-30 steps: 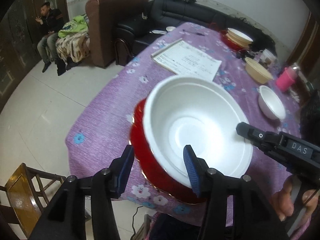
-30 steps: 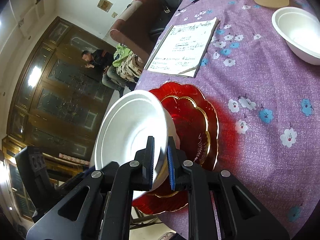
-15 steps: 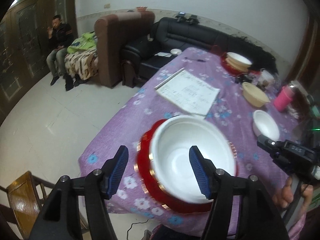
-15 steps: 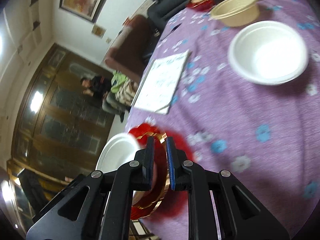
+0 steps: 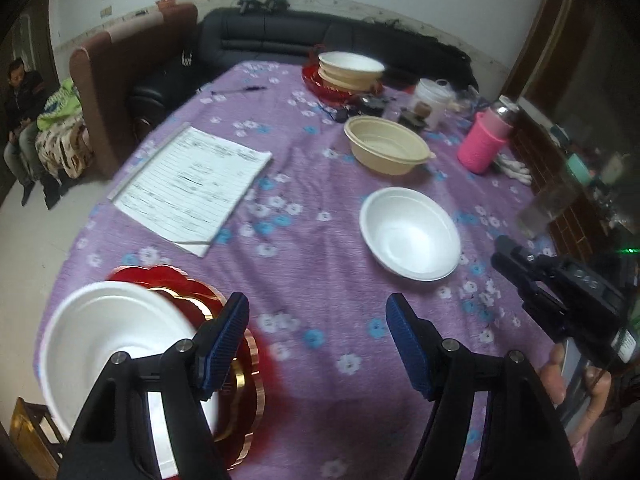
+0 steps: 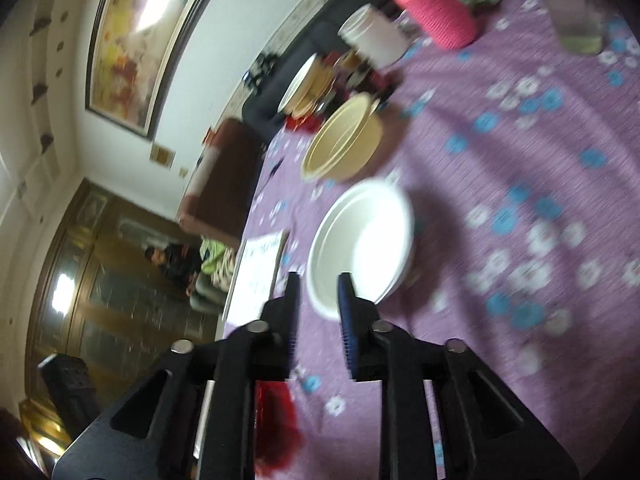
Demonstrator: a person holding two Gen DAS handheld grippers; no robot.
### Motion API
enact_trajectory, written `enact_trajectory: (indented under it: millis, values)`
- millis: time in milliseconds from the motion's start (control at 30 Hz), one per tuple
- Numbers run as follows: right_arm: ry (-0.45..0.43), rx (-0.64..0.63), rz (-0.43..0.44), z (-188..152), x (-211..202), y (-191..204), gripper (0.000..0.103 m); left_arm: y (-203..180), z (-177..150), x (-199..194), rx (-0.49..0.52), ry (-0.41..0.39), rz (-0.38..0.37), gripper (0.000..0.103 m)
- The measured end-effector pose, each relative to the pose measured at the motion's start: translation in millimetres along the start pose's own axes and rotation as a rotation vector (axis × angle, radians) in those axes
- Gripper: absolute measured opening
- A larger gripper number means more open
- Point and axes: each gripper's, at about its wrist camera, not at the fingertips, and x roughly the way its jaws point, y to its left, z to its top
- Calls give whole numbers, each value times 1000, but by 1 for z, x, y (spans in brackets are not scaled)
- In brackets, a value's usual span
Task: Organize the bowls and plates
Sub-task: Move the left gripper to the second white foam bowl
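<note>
Tablecloth (image 5: 320,280), purple with blue and white flowers, covered the table in both views. The left gripper (image 5: 316,332) hovered above it with its blue pads spread wide, grasping nothing. Only the left wrist view showed a white bowl (image 5: 108,336) resting on a red scalloped plate (image 5: 240,376) at the near left edge, plus a lined notepad (image 5: 192,188) beyond. A second white bowl (image 5: 408,232) sat mid-table, a beige bowl (image 5: 386,150) behind it, and a far stack of bowls (image 5: 348,70) on red plates. The right gripper (image 6: 318,312), released with a small gap, pointed at that second white bowl (image 6: 360,248). Only the blurred right wrist view showed a framed painting (image 6: 140,40). A pink bottle (image 5: 484,144) stood at the right.
</note>
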Motion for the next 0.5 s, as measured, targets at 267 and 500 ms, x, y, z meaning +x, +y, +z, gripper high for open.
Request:
enact_trajectory:
  millis: [267,500]
  values:
    - [23,23,-82,30,11,-24,40,-10,18,70,-114,86,88,71]
    - [61,21,-89,29,44,-38,40,-14,31,109,-183,107,146,71]
